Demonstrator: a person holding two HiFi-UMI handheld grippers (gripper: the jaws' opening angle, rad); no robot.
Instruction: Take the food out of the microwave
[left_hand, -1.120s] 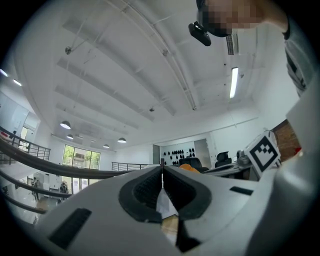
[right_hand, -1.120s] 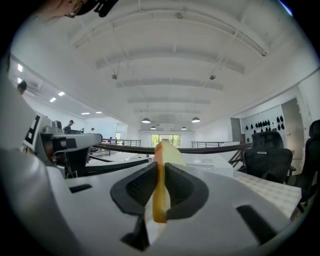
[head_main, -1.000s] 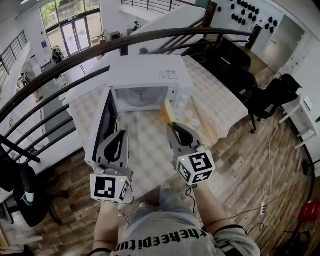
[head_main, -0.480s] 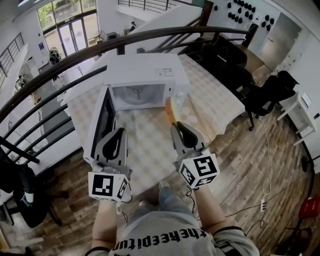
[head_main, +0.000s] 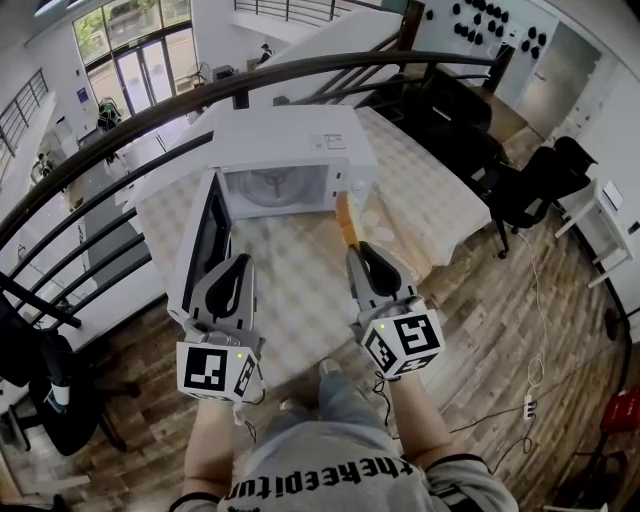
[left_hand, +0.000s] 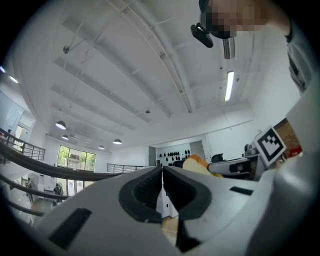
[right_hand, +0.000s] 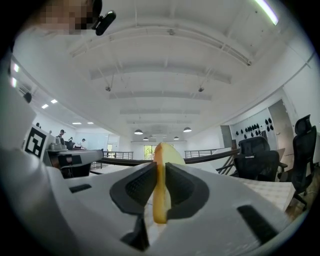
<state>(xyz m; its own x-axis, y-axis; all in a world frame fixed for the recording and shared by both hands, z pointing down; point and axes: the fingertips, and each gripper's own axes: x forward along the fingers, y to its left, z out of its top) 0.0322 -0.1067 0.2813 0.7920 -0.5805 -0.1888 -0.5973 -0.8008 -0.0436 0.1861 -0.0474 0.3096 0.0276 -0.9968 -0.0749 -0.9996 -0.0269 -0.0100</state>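
The white microwave stands on the checked table with its door swung open to the left; its cavity shows only the turntable. My right gripper is in front of the microwave's right side and grips a thin yellow-orange slice of food standing on edge. In the right gripper view the slice sits between the pads, which touch it while the jaws are opening. My left gripper hangs beside the open door, shut and empty; in its own view the jaws meet.
A dark curved railing arcs behind the microwave. Black office chairs stand on the wooden floor at the right. A few pale round things lie on the table right of the microwave.
My right gripper has drawn the slice a little toward me and to the right, away from the microwave's opening. The left gripper has stayed put.
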